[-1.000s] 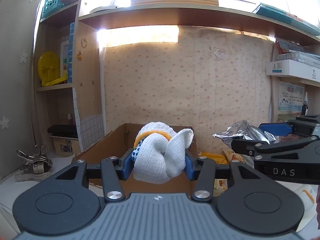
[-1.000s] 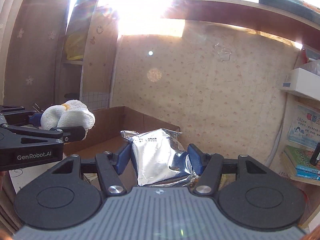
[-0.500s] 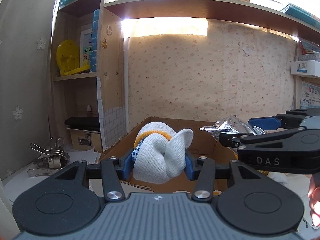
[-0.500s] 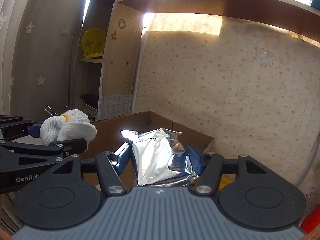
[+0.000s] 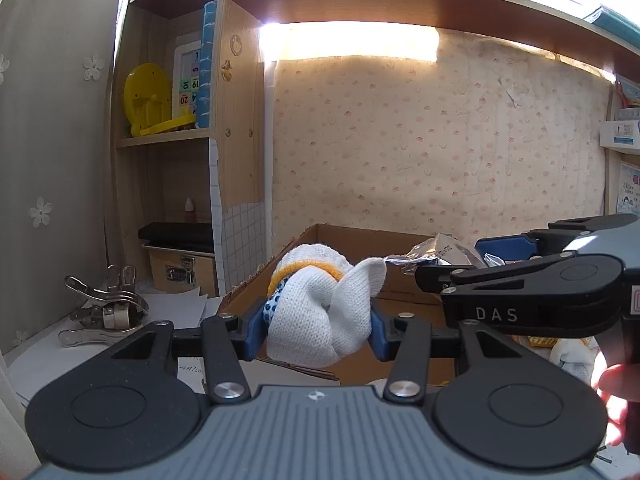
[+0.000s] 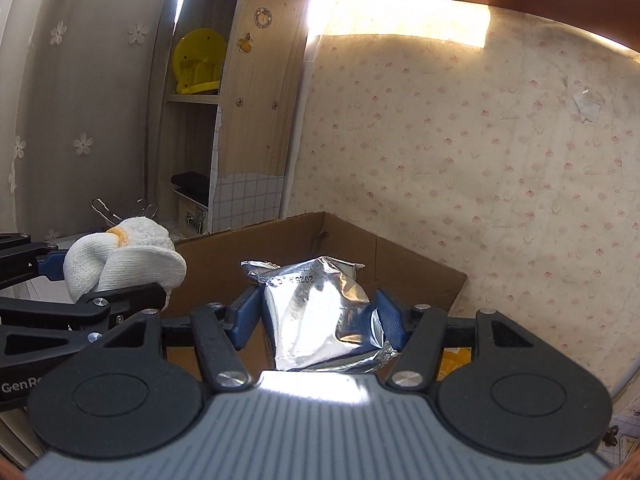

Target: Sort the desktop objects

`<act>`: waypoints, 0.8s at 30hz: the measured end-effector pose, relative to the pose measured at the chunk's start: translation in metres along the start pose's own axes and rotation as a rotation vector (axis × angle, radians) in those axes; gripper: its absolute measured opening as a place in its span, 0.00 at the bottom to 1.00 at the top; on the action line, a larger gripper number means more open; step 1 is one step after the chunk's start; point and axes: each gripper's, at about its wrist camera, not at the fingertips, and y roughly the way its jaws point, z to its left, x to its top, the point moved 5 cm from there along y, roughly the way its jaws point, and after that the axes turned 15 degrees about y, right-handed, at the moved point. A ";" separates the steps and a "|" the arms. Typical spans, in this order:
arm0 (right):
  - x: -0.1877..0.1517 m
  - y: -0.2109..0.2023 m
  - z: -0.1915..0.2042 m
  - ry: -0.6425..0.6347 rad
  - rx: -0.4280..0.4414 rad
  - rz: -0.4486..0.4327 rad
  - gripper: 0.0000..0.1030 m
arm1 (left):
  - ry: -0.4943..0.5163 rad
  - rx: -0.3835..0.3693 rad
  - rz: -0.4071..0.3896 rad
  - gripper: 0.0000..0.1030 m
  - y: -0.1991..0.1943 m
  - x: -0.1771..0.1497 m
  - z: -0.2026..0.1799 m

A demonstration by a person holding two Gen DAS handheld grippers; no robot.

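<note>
Left gripper [image 5: 320,320] clamping a balled white glove [image 5: 320,312], right gripper [image 6: 320,320] pinching a silver foil pouch [image 6: 320,312], both above an open cardboard box [image 6: 420,272]

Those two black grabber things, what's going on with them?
A person is tidying a desk with a handheld gripper in each hand. The left gripper is clamped on a balled-up white glove, and the right gripper is clamped on a crinkled silver foil packet. Both are held up at an open cardboard box, with nothing dropped in yet.
</note>
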 end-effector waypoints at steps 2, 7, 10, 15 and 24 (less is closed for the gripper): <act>0.001 0.004 0.000 0.000 0.001 0.004 0.59 | 0.001 0.003 0.004 0.51 0.001 0.000 0.000; 0.002 0.014 0.000 0.001 0.006 0.019 0.59 | -0.003 0.001 0.014 0.51 0.007 -0.002 0.001; 0.001 0.020 -0.001 -0.001 0.005 0.031 0.59 | 0.000 0.001 0.020 0.51 0.011 -0.001 0.001; 0.001 0.029 -0.005 0.009 0.003 0.047 0.59 | 0.006 -0.001 0.025 0.51 0.018 0.001 0.000; 0.004 0.040 -0.010 0.020 -0.006 0.054 0.60 | 0.015 -0.004 0.030 0.51 0.027 0.005 -0.002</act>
